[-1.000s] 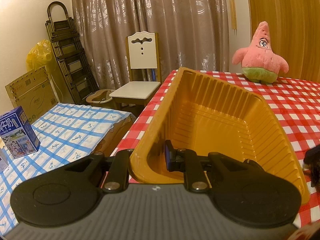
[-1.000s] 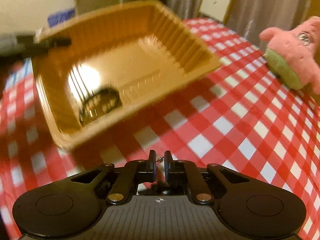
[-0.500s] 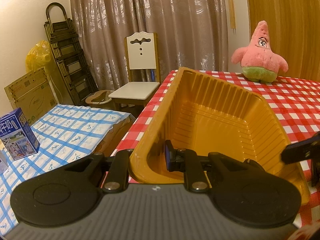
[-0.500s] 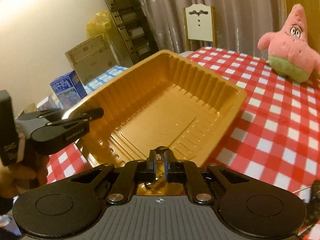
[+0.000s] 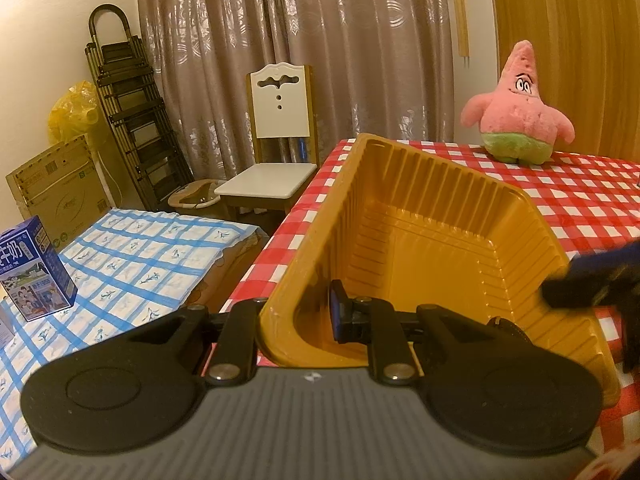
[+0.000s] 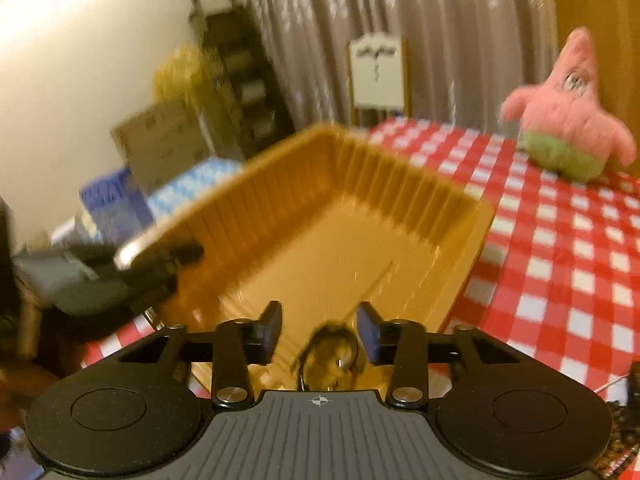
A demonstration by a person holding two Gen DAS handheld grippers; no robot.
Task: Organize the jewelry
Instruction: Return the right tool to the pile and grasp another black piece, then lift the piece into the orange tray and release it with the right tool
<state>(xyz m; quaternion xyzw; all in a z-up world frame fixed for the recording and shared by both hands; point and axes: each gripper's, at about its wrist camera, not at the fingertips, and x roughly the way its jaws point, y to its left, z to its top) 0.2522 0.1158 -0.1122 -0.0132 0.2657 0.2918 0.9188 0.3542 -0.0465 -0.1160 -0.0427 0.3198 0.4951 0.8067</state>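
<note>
My left gripper (image 5: 298, 316) is clenched on the near rim of the one gold plastic tray (image 5: 432, 248) on the checkered tabletop (image 5: 580, 208). My right gripper (image 6: 319, 326) hovers spread apart directly above one dark jewelry piece (image 6: 330, 354) lying in the tray's near end.

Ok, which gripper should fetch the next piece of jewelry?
Right. The right gripper is open and free over the gold plastic tray; the left gripper is clamped on the tray's wall, steadying it.
</note>
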